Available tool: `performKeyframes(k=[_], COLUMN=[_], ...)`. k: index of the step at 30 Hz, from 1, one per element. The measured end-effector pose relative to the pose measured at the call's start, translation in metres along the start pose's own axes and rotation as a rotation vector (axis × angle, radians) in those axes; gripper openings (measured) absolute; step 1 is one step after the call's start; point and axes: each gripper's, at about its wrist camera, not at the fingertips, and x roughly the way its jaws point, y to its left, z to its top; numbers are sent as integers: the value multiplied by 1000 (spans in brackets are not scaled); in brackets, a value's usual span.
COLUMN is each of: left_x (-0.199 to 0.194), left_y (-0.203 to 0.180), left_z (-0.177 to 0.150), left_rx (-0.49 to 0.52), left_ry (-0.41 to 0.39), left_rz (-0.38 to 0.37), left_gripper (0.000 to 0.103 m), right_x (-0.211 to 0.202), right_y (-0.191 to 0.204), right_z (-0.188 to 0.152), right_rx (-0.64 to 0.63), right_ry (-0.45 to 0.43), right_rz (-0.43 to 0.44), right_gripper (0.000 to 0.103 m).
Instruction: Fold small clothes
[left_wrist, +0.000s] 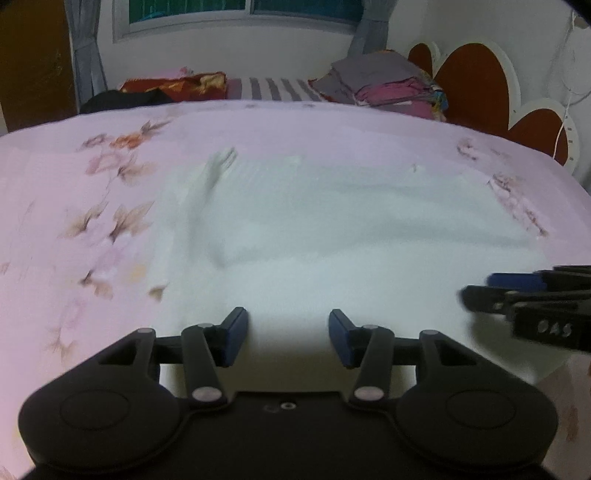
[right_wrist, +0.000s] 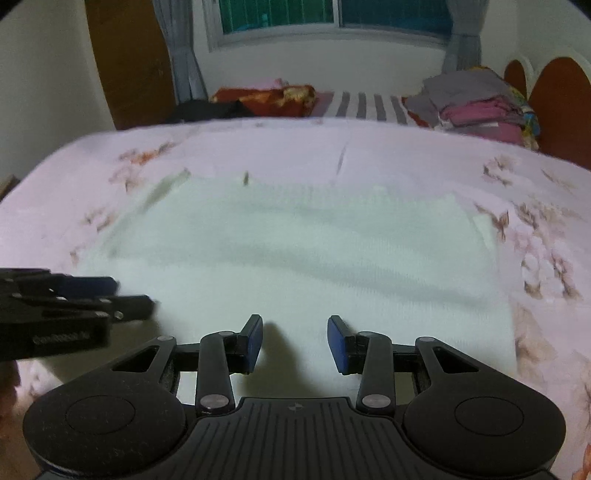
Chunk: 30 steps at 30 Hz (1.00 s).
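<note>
1 pale white knit garment (left_wrist: 332, 229) flat on 1 pink floral bedsheet (left_wrist: 92, 221). 2 black grippers, left (left_wrist: 288, 336) and right (right_wrist: 295, 343), both parted, holding nothing.

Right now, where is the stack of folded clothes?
In both wrist views the folded stack sits at the far right of the bed, beside the red headboard, beyond the white garment.
</note>
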Motion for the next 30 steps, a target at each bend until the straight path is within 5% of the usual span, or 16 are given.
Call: performKeyframes(k=[9,24,30], left_x=[-17,-16,-26], left_y=[12,7,9], left_z=[-17,-16,-16], left_rx=[19,46,-10], left_ry=[-3,20,39], left_rz=[4,21,-28], left_gripper=[48,55,59], right_x=[-23,-25,-30], right_y=[-44,-29,-27], right_z=[-33,-43,-52], right_rx=[84,26,15], right_ry=[27,59,54], right_rz=[-101,-163,-166], right_gripper=[39,39,41])
